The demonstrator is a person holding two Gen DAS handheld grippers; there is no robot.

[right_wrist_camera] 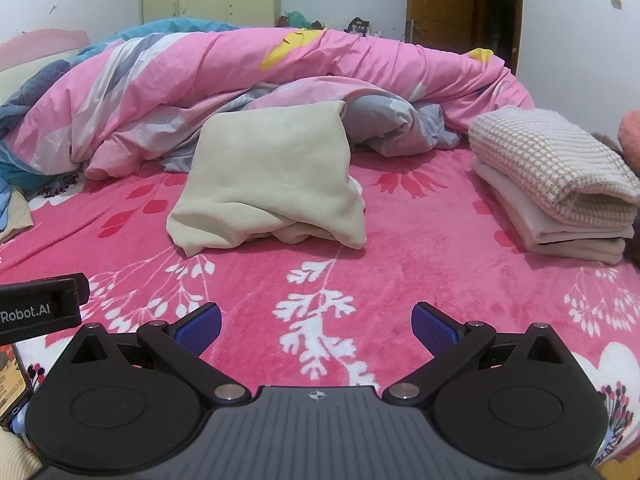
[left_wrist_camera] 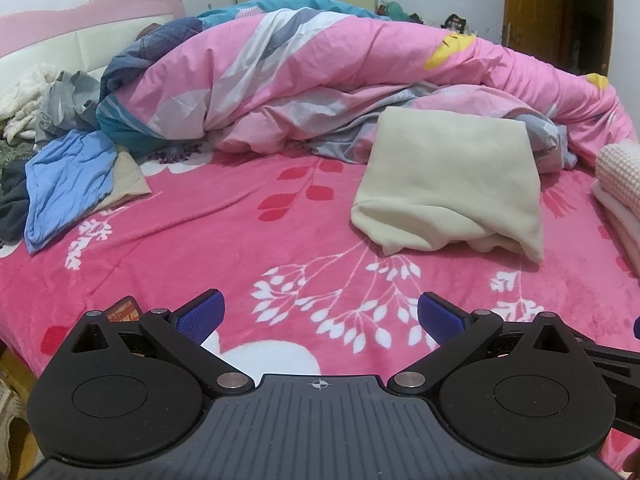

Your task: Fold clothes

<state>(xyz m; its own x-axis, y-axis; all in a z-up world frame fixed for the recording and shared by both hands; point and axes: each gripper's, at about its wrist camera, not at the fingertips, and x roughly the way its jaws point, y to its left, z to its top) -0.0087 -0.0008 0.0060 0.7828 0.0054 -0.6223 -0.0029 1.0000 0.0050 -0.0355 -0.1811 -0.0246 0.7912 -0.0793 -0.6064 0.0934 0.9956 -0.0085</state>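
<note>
Both tools, left [left_wrist_camera: 320,316] and right [right_wrist_camera: 316,326], gape empty; your cream garment [right_wrist_camera: 272,176] lies ahead mid-bed, nearer your right.

The cream garment's [right_wrist_camera: 272,176] far edge disappears against the quilt [right_wrist_camera: 224,80], and what fills its open near fold cannot be told. In the left view the folded stack [left_wrist_camera: 620,184] is cut off at 3 o'clock, the dark cloth [left_wrist_camera: 12,204] at 9 o'clock. In the right view an orange thing [right_wrist_camera: 631,132] is clipped at 3 o'clock, a phone-like thing [right_wrist_camera: 16,380] at 8 o'clock. The small items [right_wrist_camera: 320,22] at 12 o'clock are too small to tell.
</note>
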